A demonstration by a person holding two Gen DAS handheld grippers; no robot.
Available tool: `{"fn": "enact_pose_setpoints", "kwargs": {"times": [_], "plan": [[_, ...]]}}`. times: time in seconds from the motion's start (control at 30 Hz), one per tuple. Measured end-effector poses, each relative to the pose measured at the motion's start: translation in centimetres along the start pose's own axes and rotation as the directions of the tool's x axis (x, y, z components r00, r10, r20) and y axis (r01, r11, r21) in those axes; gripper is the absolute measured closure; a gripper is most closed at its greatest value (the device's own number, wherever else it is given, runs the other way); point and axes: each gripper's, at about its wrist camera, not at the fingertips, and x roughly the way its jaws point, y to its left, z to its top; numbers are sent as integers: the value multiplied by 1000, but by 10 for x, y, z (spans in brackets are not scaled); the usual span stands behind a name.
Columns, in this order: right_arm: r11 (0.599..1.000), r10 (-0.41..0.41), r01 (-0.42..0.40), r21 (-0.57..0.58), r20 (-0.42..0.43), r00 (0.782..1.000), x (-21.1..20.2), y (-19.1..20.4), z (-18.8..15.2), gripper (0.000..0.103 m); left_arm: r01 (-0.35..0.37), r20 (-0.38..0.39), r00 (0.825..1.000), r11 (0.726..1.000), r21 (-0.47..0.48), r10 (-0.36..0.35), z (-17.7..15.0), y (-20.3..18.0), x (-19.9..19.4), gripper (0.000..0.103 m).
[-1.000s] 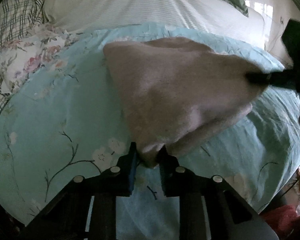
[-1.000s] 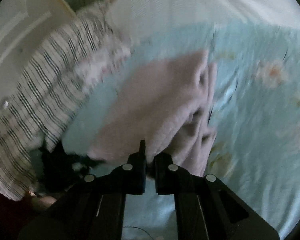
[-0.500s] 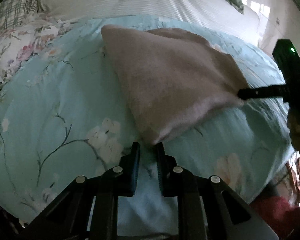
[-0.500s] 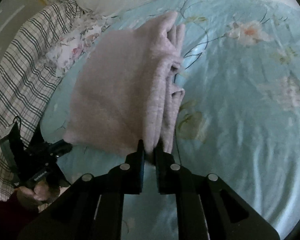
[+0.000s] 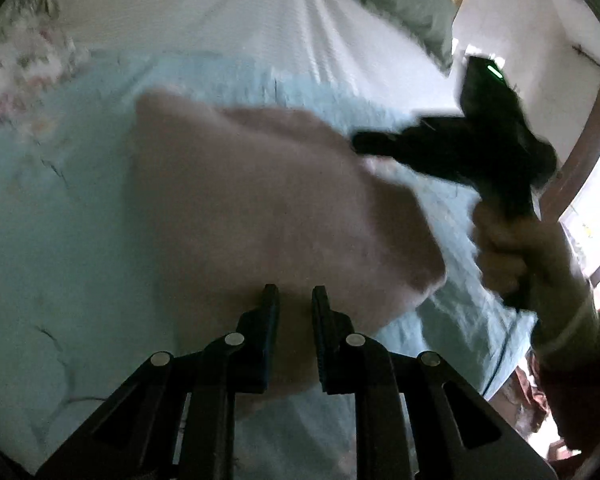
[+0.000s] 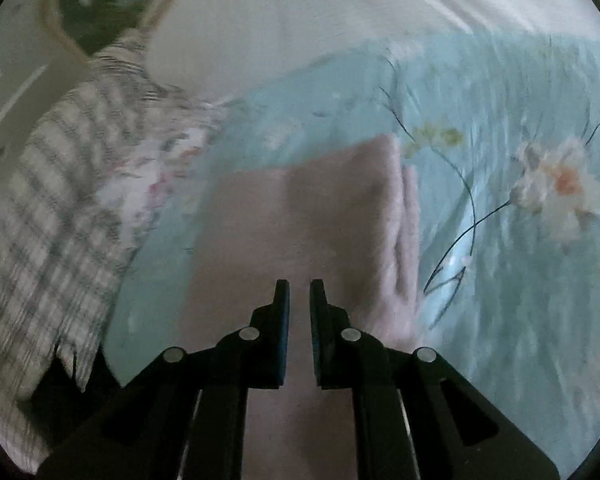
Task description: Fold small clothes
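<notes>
Hovering over the pink garment (image 5: 260, 200), both grippers (image 5: 294, 296) (image 6: 299, 290) slightly parted

Bare blue quilt (image 6: 520, 280) right of pink cloth (image 6: 300, 220), plaid bedding (image 6: 60, 200) crowding left

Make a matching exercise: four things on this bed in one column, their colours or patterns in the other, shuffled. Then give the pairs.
Things:
1. folded cloth
2. bedspread
3. plaid fabric
4. pillow

Looks:
A. grey-green
B. checked, dark lines on white
C. dusty pink
D. light blue with flowers

Pairs: 1-C, 2-D, 3-B, 4-A
</notes>
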Motion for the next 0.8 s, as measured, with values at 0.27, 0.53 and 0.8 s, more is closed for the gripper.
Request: {"fn": "enact_pose_setpoints", "kwargs": {"times": [0.27,0.53,0.8], "plan": [[997,8,-11,75,45,999,42,-34,9,103,-57,-13,998,998,39,58,-28,0,13,89],[1000,-2,2,9,72,997,-5,-4,-4,99,-75,3,997,996,55,74,-3,-6,-9,90],[1000,-4,4,-7,47,999,-3,-1,-3,99,-142,80,986,987,-78,148,87,36,10,83]]}}
